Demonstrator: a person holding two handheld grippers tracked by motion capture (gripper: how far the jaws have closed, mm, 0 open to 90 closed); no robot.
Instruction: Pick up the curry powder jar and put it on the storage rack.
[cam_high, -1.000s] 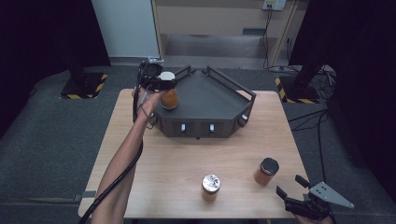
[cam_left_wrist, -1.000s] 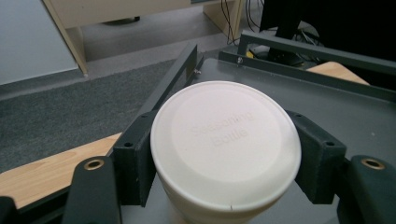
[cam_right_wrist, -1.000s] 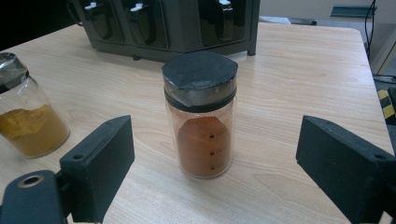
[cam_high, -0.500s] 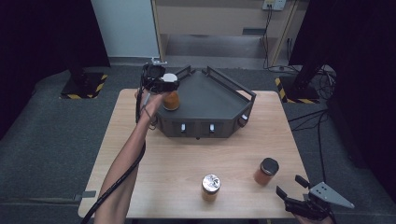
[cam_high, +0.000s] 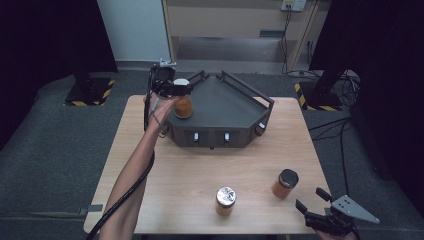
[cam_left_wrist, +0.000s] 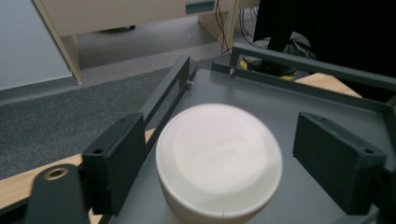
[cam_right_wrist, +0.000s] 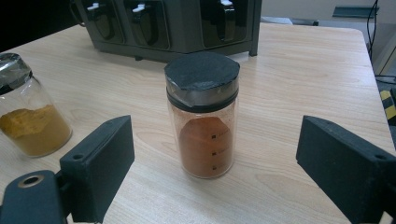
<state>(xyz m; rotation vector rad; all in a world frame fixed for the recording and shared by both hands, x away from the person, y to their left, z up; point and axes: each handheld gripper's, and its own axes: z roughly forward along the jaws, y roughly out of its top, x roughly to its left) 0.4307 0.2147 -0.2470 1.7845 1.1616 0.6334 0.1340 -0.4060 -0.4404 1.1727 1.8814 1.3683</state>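
Letting go of the white-lidded spice jar (cam_left_wrist: 218, 161) on the dark rack's (cam_high: 235, 107) top deck, left gripper (cam_high: 175, 90) jaws just opening around it, while the wide-open right gripper (cam_right_wrist: 212, 172) faces the upright black-lidded jar (cam_right_wrist: 201, 114) straight ahead.

White-lidded jar (cam_left_wrist: 218, 161) blurred, body cut off below (lid's embossed lettering unreadable)
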